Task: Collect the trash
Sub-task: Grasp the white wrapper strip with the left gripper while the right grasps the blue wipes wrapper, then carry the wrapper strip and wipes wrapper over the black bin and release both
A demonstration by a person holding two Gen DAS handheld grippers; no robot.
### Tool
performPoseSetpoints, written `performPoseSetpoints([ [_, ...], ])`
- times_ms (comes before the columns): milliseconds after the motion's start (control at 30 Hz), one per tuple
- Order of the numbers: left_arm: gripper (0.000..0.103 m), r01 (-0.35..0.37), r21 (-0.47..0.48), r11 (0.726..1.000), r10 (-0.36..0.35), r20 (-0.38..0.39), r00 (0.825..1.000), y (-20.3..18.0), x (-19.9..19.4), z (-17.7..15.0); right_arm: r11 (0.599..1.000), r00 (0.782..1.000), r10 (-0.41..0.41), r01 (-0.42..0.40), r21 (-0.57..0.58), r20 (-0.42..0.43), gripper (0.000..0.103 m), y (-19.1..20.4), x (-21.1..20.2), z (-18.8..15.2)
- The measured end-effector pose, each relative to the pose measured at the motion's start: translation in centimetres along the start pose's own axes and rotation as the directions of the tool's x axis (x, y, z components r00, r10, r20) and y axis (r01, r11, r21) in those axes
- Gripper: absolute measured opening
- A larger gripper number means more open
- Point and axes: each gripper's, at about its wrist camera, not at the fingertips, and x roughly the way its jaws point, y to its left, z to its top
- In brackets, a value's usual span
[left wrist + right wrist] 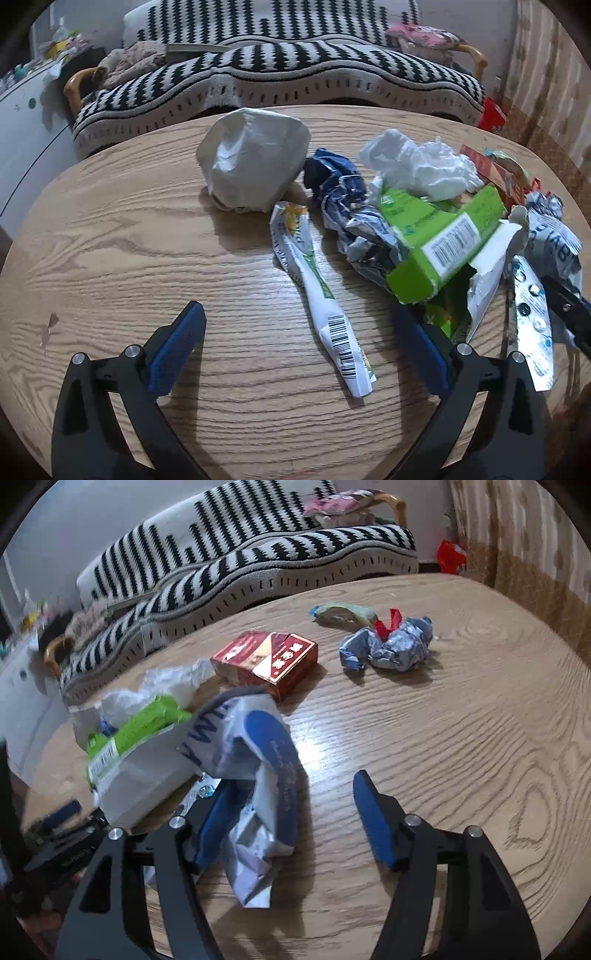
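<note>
The trash lies in a loose heap on the wooden table (110, 229), most of it toward the table's right side in the left wrist view. A long white wrapper with a barcode (321, 295) lies flat near the middle of the table, pointing toward the near edge, and it sits between the blue fingers of the left gripper (299, 325), whose jaws stand wide with neither pad touching it. Just beside it, a green carton (443, 240) rests tilted on a crumpled dark blue and silver wrapper (347, 206), with white tissue (421, 162) behind them and a crumpled grey paper bag (251, 158) toward the far edge. A foil pill strip (535, 325) lies at the right of the heap. In the right wrist view a crumpled white and blue plastic bag (258, 775) lies against the left finger of the right gripper (291, 801); its jaws are partly open and the right pad is clear of the bag. Farther off are a red box (266, 661), a crumpled silver wrapper (388, 646) with a red scrap, and a pale wrapper (343, 614) near the far edge. Beyond the table stands a sofa with a black and white cover (295, 70).
</note>
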Motion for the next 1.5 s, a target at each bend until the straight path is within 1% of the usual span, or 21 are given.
performPoseSetpoints([
  [33,0.098,0.004,0.000,1.000,-0.004,0.001,1.000,0.0,0.0,0.0,1.000,1.000,-0.003,0.003,-0.010,0.001,0.063,0.3,0.0,-0.2],
  [100,0.097,0.008,-0.003,1.000,-0.008,0.002,1.000,0.1,0.0,0.0,0.999,1.000,0.008,-0.008,-0.041,-0.001,0.058,0.9,0.1,-0.3],
  [167,0.097,0.014,-0.008,1.000,-0.013,0.005,1.000,0.2,0.0,0.0,0.998,1.000,0.013,-0.013,-0.058,-0.006,0.035,1.1,0.0,-0.4],
  [233,0.091,0.007,-0.022,1.000,-0.007,0.015,1.000,0.5,-0.2,-0.1,0.999,1.000,0.015,-0.016,-0.050,-0.007,0.034,1.0,-0.2,-0.5],
  [267,0.083,0.001,-0.031,1.000,0.000,0.026,1.000,0.7,-0.4,-0.1,0.999,1.000,0.024,-0.024,-0.038,-0.007,0.031,0.9,-0.2,-0.5],
  [300,0.069,-0.003,-0.037,0.999,0.004,0.034,0.999,0.8,-0.6,-0.2,0.999,1.000,0.030,-0.030,-0.023,-0.004,0.030,0.7,-0.3,-0.5],
  [333,0.060,-0.006,-0.047,0.999,0.008,0.045,0.999,1.0,-0.8,-0.2,1.000,1.000,0.026,-0.026,-0.011,0.004,0.030,0.5,-0.4,-0.5],
  [367,0.030,-0.019,-0.055,0.998,0.022,0.055,0.998,1.1,-1.1,-0.4,1.000,1.000,0.024,-0.024,-0.004,0.015,0.029,0.4,-0.7,-0.5],
  [400,0.013,-0.047,-0.044,0.998,0.048,0.043,0.998,1.1,-1.2,-0.4,1.000,0.999,0.020,-0.021,0.008,0.036,0.029,0.1,-1.0,-0.4],
  [433,0.013,-0.035,-0.025,0.999,0.035,0.034,0.999,1.0,-1.6,-0.5,1.000,0.998,0.010,-0.011,0.020,0.062,0.029,-0.3,-1.5,-0.3],
  [467,0.013,-0.010,-0.026,1.000,0.011,0.042,0.999,1.1,-2.1,-0.4,1.000,0.997,0.000,-0.002,0.030,0.078,0.029,-0.6,-1.8,-0.2],
  [533,0.013,0.010,-0.033,0.999,-0.008,0.061,0.998,1.3,-2.9,-0.3,0.998,0.994,-0.028,0.022,0.061,0.105,0.029,-1.4,-2.5,-0.1],
  [633,0.013,0.048,-0.064,0.997,-0.043,0.074,0.996,2.0,-3.9,-0.3,0.996,0.996,-0.027,0.020,0.087,0.089,0.029,-2.2,-2.4,-0.1],
  [900,0.013,0.022,-0.088,0.996,-0.019,0.042,0.999,2.5,-3.6,-0.5,0.997,0.995,-0.059,0.055,0.060,0.080,0.029,-1.8,-2.4,0.0],
  [1067,0.013,0.006,-0.068,0.998,-0.004,0.042,0.999,2.3,-3.7,-0.4,0.997,0.996,-0.066,0.062,0.050,0.067,0.029,-1.7,-2.1,-0.1],
  [1167,0.013,0.024,-0.075,0.997,-0.022,0.031,0.999,2.3,-4.1,-0.3,0.997,0.997,-0.052,0.049,0.060,0.051,0.029,-1.9,-2.0,0.0],
  [1233,0.013,0.034,-0.078,0.996,-0.031,0.041,0.999,2.1,-4.9,-0.3,0.997,0.998,-0.038,0.035,0.063,0.055,0.029,-1.9,-2.4,0.1],
  [1300,0.013,0.074,-0.088,0.993,-0.068,0.070,0.995,1.6,-6.8,-0.7,0.997,0.996,-0.025,0.019,0.074,0.085,0.029,-2.1,-3.6,0.0],
  [1367,0.013,0.126,-0.114,0.986,-0.116,0.089,0.989,0.8,-8.6,-1.4,0.990,0.989,-0.007,-0.014,0.139,0.151,0.029,-3.5,-5.9,-0.3],
  [1433,0.013,0.173,-0.133,0.976,-0.161,0.096,0.982,-0.9,-10.2,-2.7,0.974,0.967,-0.036,-0.023,0.224,0.252,0.029,-5.8,-9.3,-1.1],
  [1500,0.013,0.251,-0.089,0.964,-0.246,0.068,0.967,-4.9,-12.1,-4.7,0.949,0.949,-0.051,-0.051,0.312,0.310,0.029,-8.7,-12.3,-2.7],
])
